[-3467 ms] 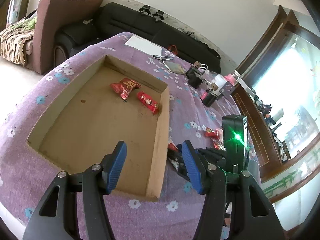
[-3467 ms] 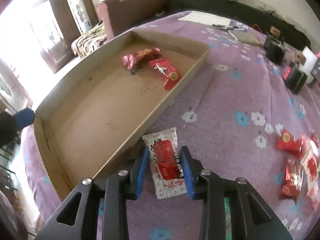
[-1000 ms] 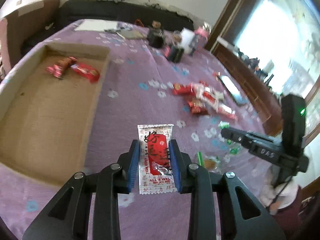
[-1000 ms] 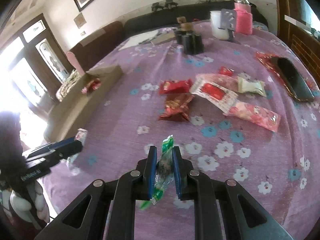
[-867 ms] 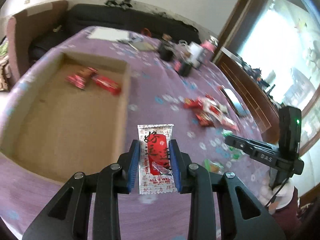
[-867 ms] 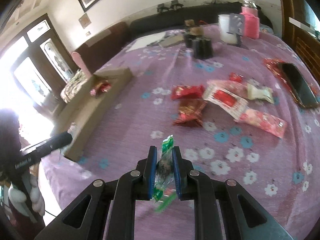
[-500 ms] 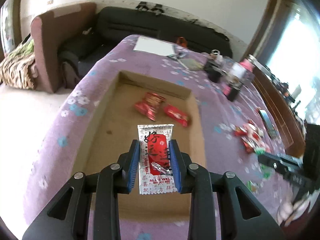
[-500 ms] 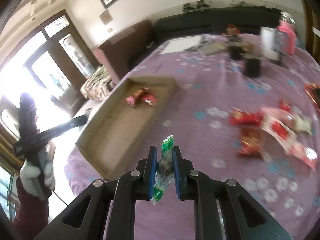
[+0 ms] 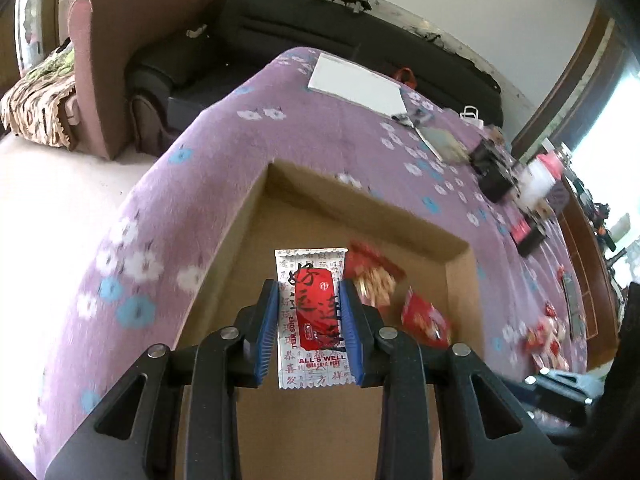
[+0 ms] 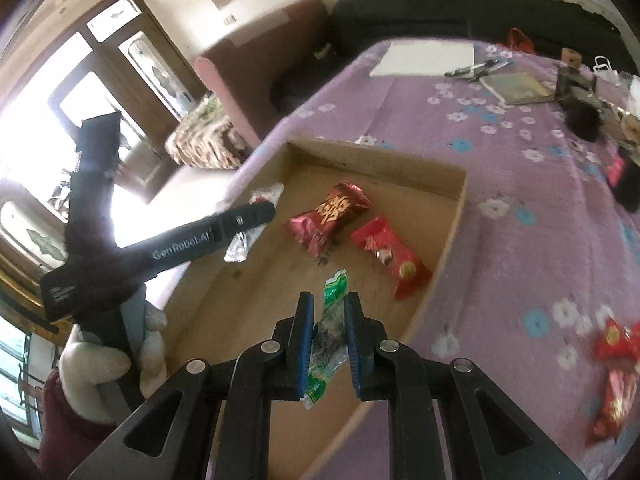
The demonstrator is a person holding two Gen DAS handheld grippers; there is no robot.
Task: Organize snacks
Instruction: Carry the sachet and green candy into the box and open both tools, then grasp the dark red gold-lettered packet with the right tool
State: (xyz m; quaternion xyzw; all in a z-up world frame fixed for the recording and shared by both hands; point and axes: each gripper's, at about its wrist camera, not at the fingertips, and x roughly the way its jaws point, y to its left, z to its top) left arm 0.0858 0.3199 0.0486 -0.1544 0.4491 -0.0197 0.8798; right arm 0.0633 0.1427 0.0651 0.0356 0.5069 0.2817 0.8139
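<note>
Red-and-white foil, the sachet printed "ALL'S WELL", is pinched flat between the blue pads of the left gripper and now hangs over the floor of the cardboard tray; a second ago the same sachet was over the purple flowered cloth of the worktop, with the tray off at ten o'clock. The right gripper has made the same trip: its jaws are pressed together on a thin green-and-clear wrapper, which a second ago hung above open cloth beside the loose snacks and now sits above the tray's near half. Inside the tray, at twelve to one o'clock of that wrapper, lie a dark red gold-lettered packet and a bright red one, apart from both grippers. More red snacks remain on the cloth at three o'clock. Both carries look finished, so releasing each piece into the tray seems to be the step in hand, with the scattered pile left to fetch.
</note>
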